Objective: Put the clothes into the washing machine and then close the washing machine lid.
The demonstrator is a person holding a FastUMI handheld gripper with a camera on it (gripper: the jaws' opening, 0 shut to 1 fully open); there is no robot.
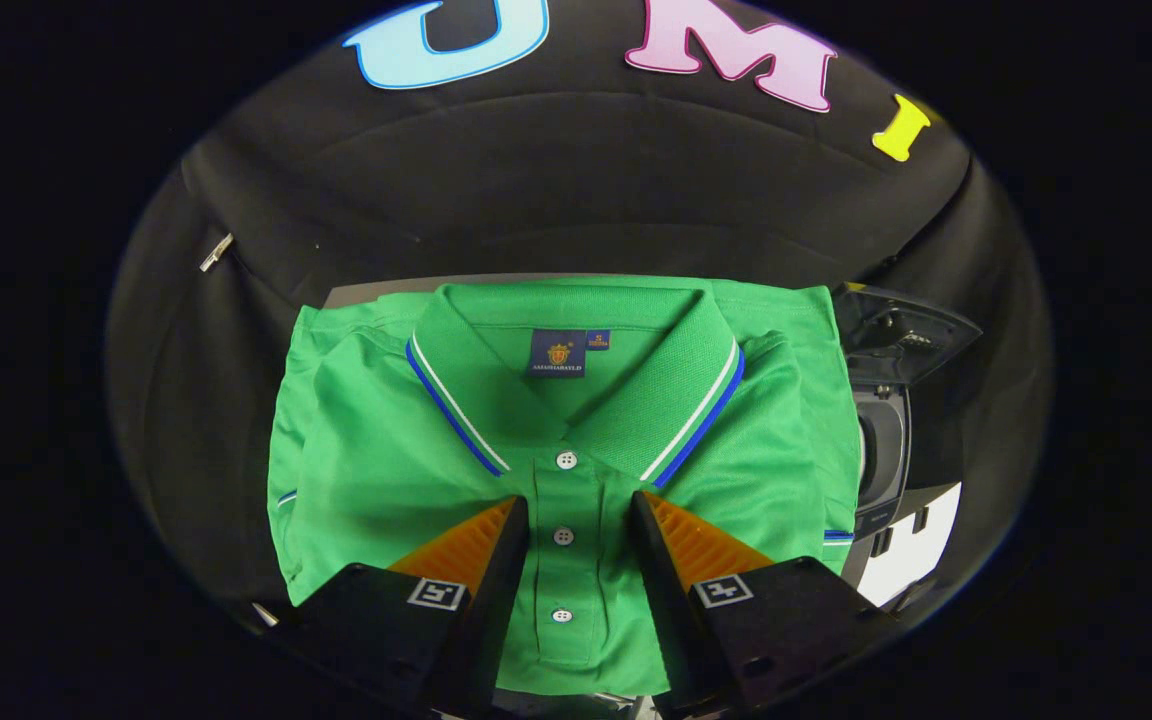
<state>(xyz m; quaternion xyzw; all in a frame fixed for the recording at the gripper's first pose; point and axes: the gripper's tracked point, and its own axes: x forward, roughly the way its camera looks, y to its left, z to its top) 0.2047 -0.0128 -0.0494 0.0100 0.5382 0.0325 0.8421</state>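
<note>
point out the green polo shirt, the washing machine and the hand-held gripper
green polo shirt (pixel 376 470): gripper view, chest panel.
washing machine (pixel 881 450): gripper view, dark body beside the shirt.
hand-held gripper (pixel 578 520): gripper view, gap between open fingers, over the placket.

We see a folded green polo shirt (pixel 576 440) with blue-and-white collar trim lying flat, collar away from us, its white-buttoned placket running between the spread fingers. Just beside it to the right stands a dark washing machine (pixel 881 440), its lid (pixel 901 335) raised open.
</note>
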